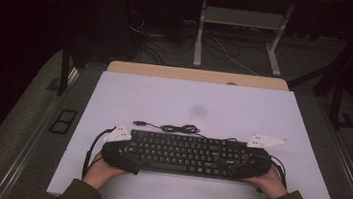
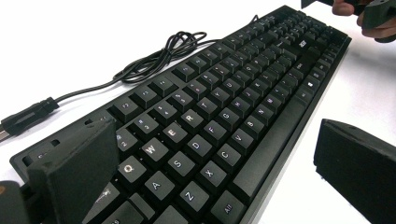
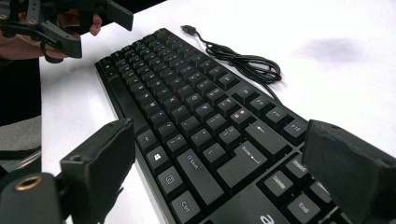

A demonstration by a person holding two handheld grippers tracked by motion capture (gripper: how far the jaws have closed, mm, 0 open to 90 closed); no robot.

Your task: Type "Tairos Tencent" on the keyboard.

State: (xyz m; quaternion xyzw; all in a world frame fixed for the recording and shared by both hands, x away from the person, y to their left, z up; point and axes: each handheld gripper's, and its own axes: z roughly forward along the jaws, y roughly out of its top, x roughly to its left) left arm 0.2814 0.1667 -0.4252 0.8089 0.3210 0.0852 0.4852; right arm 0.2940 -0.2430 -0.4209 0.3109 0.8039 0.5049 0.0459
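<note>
High view: we see the keyboard (image 1: 183, 153) near the tabletop's (image 1: 194, 101) front edge, our left gripper (image 1: 120, 153) and right gripper (image 1: 252, 163) at its ends. Gripper views: jaws spread, straddling each end; key legends (image 2: 152, 150) readable; far keys blur.

2 olive-green sleeves (image 1: 78, 194) at the frame's bottom edge, left gripper (image 1: 119, 149) and right gripper (image 1: 257, 159) both black, each topped by a grey three-cornered plate (image 1: 119, 133), black cable (image 1: 92, 150) looping lower left, brass-coloured insert (image 3: 28, 183) on the right gripper's body
</note>
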